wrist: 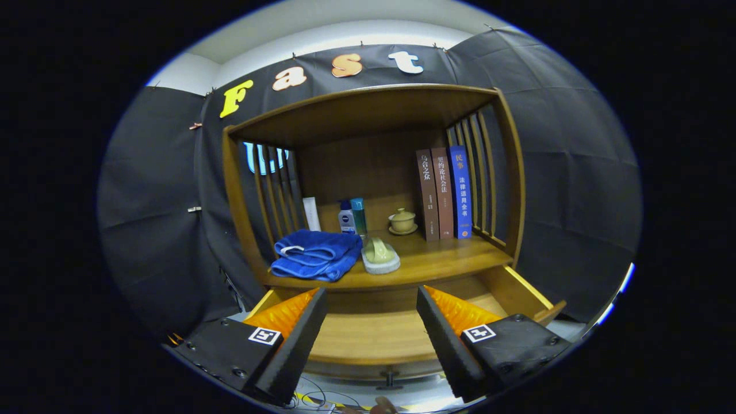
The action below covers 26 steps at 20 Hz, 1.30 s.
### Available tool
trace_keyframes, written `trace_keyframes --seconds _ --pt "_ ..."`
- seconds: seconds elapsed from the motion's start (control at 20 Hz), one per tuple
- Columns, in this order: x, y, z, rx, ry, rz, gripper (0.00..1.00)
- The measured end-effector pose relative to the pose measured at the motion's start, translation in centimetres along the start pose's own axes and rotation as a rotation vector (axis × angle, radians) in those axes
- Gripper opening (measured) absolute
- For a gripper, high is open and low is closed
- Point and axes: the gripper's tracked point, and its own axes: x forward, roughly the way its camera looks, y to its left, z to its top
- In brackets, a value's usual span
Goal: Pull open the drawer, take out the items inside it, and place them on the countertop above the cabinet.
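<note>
The gripper (372,322) hangs wide open and empty over the pulled-out drawer (368,336). Beyond it, on the countertop (437,259), lie a blue towel (316,255) and a soap dish (380,256); bottles (352,217), a cup (402,221) and three books (444,194) stand behind.

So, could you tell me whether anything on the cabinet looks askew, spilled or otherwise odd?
Nothing stands out. The blue towel lies folded on the countertop beside the pale dish, the books stand upright, and the drawer is pulled open below. The gripper is open over it.
</note>
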Motion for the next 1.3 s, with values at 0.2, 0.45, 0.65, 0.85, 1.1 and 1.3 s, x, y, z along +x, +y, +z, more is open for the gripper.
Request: trace_keyframes --seconds 0.2,0.45,0.65,0.85,1.1,1.3 --pt "-2.8 -1.5 -6.3 0.003 0.050 -0.031 0.99" --pt "-2.0 -2.6 -11.7 -0.022 0.140 -0.057 1.00" --pt "-0.4 -3.2 -13.5 -0.020 0.175 -0.075 1.00" --pt "1.2 -3.0 -13.5 -0.021 0.176 -0.074 1.00" --pt "2.4 -2.9 -13.1 -0.024 0.138 -0.074 0.99" --pt "6.5 -2.9 -11.6 -0.017 0.121 -0.078 1.00"
